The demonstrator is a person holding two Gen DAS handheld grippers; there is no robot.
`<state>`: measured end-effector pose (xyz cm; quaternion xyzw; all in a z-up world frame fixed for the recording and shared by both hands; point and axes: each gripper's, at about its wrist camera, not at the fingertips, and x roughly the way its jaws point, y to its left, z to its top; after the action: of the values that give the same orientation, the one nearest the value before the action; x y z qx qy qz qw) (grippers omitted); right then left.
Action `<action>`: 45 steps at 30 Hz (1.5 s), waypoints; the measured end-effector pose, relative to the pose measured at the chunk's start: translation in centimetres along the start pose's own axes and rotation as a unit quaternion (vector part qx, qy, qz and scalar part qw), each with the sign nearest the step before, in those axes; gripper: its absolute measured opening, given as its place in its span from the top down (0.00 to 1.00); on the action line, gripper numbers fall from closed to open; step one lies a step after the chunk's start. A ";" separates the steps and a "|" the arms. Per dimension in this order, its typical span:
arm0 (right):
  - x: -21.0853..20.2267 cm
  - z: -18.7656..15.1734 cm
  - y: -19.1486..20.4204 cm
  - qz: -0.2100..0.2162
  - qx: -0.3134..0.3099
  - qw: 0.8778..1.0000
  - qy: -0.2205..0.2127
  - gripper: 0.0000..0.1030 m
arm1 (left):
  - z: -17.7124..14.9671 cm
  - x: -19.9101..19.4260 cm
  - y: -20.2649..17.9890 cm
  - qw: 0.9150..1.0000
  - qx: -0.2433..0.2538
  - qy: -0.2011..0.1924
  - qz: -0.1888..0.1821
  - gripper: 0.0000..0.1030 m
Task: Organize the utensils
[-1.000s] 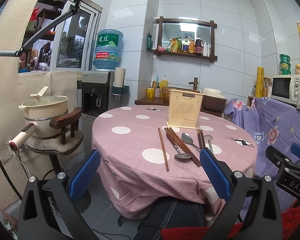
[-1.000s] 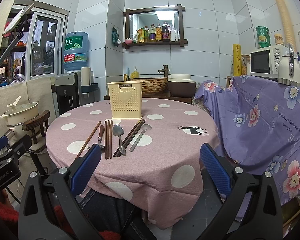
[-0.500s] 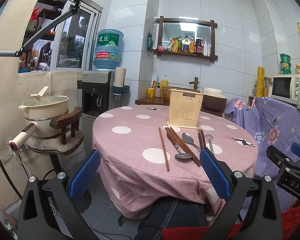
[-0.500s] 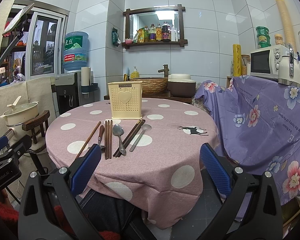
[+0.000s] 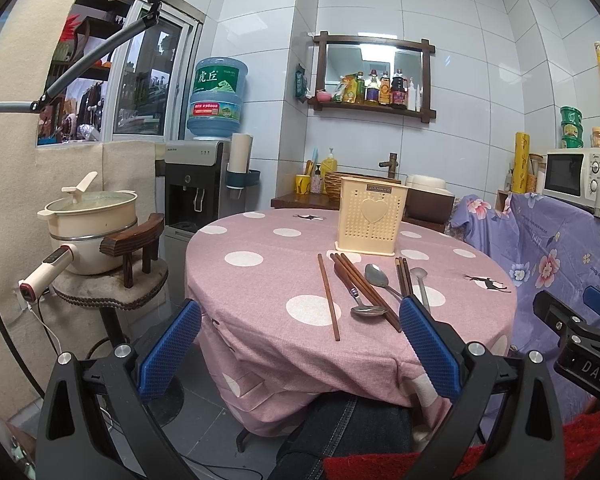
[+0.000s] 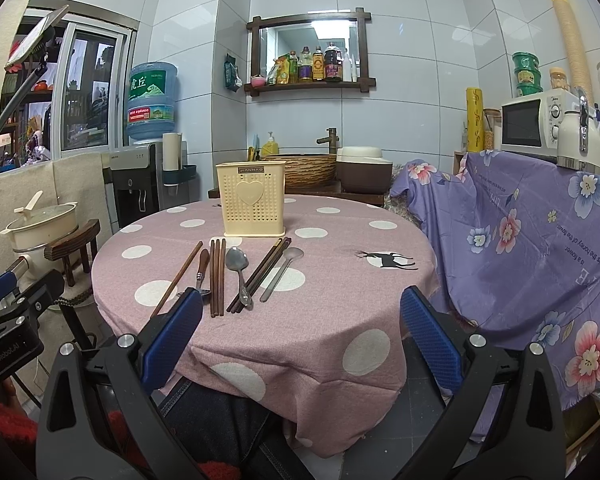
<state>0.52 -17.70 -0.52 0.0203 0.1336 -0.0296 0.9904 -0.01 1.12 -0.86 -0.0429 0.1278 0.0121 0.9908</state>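
Note:
A cream perforated utensil holder (image 5: 370,221) (image 6: 251,199) with a heart stands upright on the round pink polka-dot table (image 5: 260,280) (image 6: 340,280). In front of it lie several brown chopsticks (image 5: 328,296) (image 6: 217,276) and three metal spoons (image 5: 378,278) (image 6: 240,272), side by side. My left gripper (image 5: 300,344) hangs open below the table's near edge, nothing between its blue pads. My right gripper (image 6: 300,332) is likewise open and empty, short of the utensils. Each gripper's black body shows at the edge of the other's view.
A stool with a cream pot (image 5: 88,216) stands left of the table, a water dispenser (image 5: 204,184) behind it. A purple floral cloth (image 6: 520,240) covers furniture on the right, with a microwave (image 6: 536,124) on top. A person's jeans-clad legs (image 5: 348,432) sit under the table's near edge.

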 end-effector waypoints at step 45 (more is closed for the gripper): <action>22.5 5.1 -2.4 0.029 0.029 0.978 0.204 0.05 | 4.5 23.5 -0.8 0.955 0.067 0.287 -0.024 0.05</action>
<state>23.33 -21.58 -1.64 0.0583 0.3310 -0.0001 0.9418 23.90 1.08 -2.40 0.0191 0.4062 -0.0334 0.9130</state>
